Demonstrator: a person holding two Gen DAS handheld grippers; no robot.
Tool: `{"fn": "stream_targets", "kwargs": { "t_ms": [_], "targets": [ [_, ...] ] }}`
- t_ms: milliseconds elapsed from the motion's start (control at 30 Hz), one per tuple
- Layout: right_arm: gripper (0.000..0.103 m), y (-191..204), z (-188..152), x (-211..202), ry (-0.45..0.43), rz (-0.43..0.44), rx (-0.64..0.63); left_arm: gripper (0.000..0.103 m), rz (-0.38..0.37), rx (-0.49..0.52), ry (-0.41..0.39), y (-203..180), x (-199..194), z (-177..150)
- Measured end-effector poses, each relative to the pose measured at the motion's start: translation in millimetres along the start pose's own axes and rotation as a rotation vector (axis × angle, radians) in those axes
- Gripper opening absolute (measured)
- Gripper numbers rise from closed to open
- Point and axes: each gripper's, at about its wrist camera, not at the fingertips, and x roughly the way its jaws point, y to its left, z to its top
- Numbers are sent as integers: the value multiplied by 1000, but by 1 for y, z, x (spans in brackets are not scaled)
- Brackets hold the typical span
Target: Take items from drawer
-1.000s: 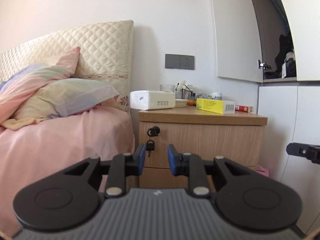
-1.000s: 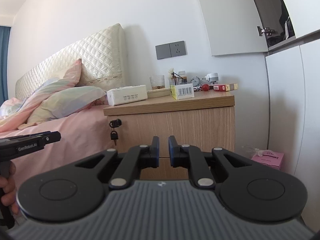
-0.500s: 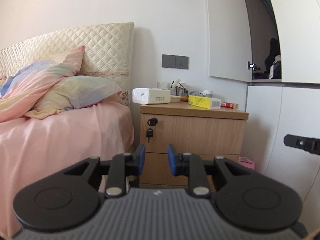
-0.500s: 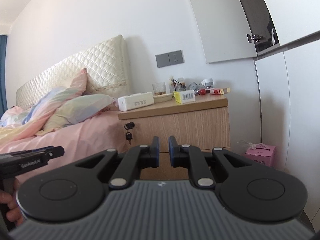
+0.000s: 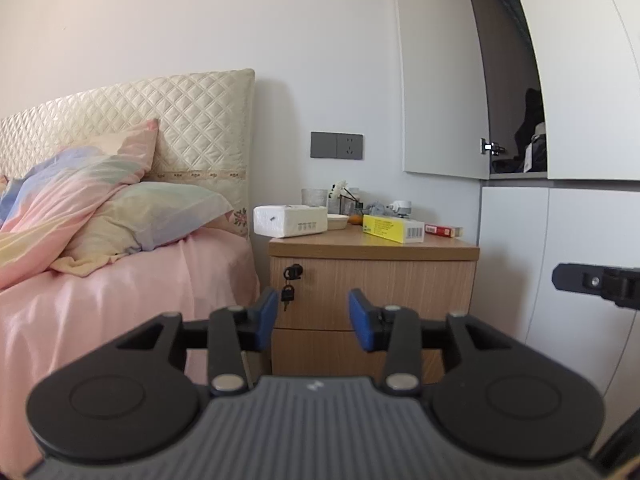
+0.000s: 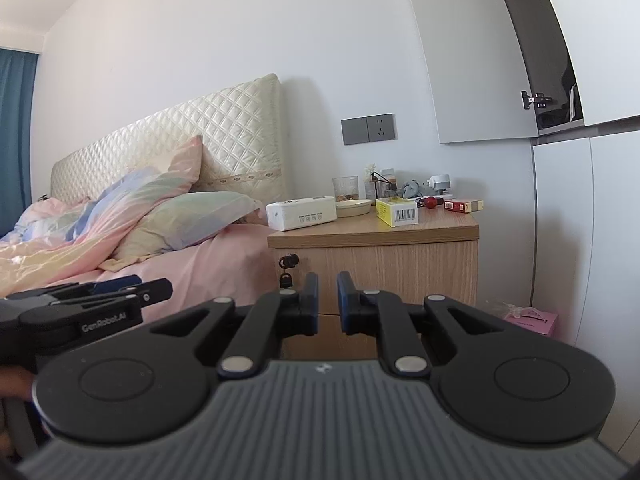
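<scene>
A: BEDROOM, mid-approach. Your left gripper (image 5: 313,320) faces the nightstand (image 5: 374,280) w/ both drawers shut. Where's the target from the jaws?

B: Straight ahead and well apart. The top drawer (image 5: 376,292) sits beyond the gap btwn your blue pads (image 5: 267,314), its front running left-right across your line of travel. The key (image 5: 287,293) hangs from the lock at the drawer's left end, just beside your left pad in frame, not touching. The items themselves are hidden inside; can't tell what they are.

A: Jaws?

B: Left: spread wide, nothing btwn them. Right gripper (image 6: 328,298): fingers nearly together w/ a thin gap, pinching nothing.

A: Which hand is nearer?

B: Judging by both views, abt level; in the right wrist view your left gripper shows at the left edge, alongside. Left is the one readied, so I'd judge it opens the drawer.

A: What's changed vs. half a sec ago?

B: Your left jaws were much narrower then; now they're wide. The right gap looks the same. The nightstand sits at abt the same range in the left view. Tissue box (image 5: 290,221) and yellow box (image 5: 393,229) on top are unmoved.
</scene>
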Motion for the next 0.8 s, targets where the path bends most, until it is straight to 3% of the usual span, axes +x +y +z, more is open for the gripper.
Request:
{"fn": "stream_targets", "kwargs": {
  "t_ms": [267, 533, 800],
  "targets": [
    [14, -17, -15, 24, -21, -1, 29, 74, 5, 26, -16, -1, 23, -10],
    [15, -25, -36, 44, 14, -15, 44, 84, -28, -12, -34, 0, 27, -22],
    [15, -19, -40, 48, 4, -27, -8, 87, -32, 18, -12, -4, 32, -31]
  ]
}}
